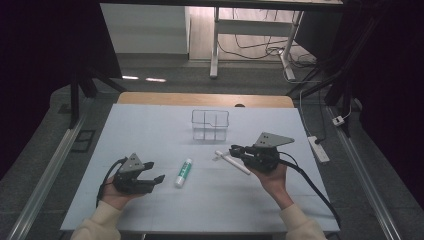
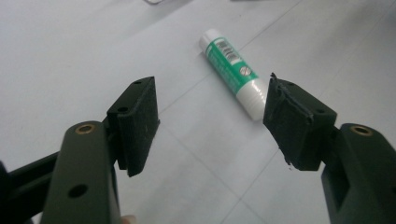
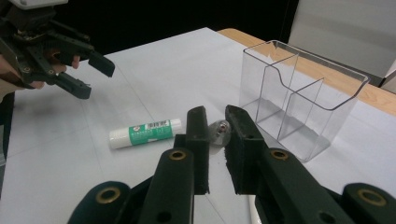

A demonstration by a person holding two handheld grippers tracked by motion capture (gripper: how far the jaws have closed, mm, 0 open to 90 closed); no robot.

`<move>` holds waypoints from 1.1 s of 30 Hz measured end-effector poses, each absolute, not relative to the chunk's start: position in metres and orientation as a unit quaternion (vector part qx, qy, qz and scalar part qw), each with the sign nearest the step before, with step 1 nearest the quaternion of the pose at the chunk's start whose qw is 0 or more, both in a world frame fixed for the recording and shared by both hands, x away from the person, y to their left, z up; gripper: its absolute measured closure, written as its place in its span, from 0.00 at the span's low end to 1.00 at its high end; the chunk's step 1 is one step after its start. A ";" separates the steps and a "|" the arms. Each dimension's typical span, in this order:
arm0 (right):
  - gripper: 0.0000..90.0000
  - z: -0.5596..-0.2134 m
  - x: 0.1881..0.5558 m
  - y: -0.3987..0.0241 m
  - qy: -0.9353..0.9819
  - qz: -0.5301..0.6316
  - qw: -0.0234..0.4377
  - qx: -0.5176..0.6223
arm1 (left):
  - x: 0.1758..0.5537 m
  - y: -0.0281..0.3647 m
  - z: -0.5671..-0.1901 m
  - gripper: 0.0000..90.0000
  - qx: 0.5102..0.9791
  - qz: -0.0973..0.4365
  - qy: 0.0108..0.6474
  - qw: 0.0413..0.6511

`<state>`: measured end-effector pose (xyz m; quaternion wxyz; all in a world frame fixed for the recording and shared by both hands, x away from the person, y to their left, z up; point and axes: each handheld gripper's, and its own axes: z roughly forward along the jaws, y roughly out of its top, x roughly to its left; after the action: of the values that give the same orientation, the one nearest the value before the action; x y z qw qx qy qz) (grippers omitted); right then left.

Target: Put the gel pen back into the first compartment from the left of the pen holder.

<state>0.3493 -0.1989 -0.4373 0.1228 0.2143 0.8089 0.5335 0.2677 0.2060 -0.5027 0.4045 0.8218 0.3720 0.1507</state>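
While the clear organizer (image 1: 210,124) stands empty, left jaws gape by the glue stick (image 1: 183,172); right jaws grip a white pen (image 1: 233,163).

A clear plastic organiser (image 1: 210,125) with divided compartments stands upright at the far middle of the pale tabletop (image 1: 150,130). Beyond the tabletop, cables (image 1: 260,47) trail across the floor.

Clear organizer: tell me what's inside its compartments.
The clear organizer looks empty: through its walls only the dividers and the white table show. The right gripper covers part of its lower left corner, so that spot is unseen.
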 end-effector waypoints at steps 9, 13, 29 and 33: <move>0.88 -0.432 0.357 -0.203 0.799 0.543 0.122 0.227 | 0.262 0.219 -0.505 0.39 0.815 0.154 0.385 0.405; 0.88 -0.429 0.361 -0.204 0.796 0.545 0.124 0.234 | 0.263 0.220 -0.507 0.39 0.815 0.151 0.387 0.403; 0.88 -0.412 0.378 -0.185 0.796 0.544 0.123 0.234 | 0.266 0.224 -0.508 0.39 0.813 0.151 0.393 0.402; 0.88 -0.404 0.383 -0.183 0.794 0.546 0.128 0.234 | 0.266 0.223 -0.509 0.39 0.814 0.151 0.392 0.402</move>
<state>0.3830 -0.1831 -0.4037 0.1279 0.2338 0.7941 0.5462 0.2660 0.2235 -0.5086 0.4015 0.8138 0.3920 0.1511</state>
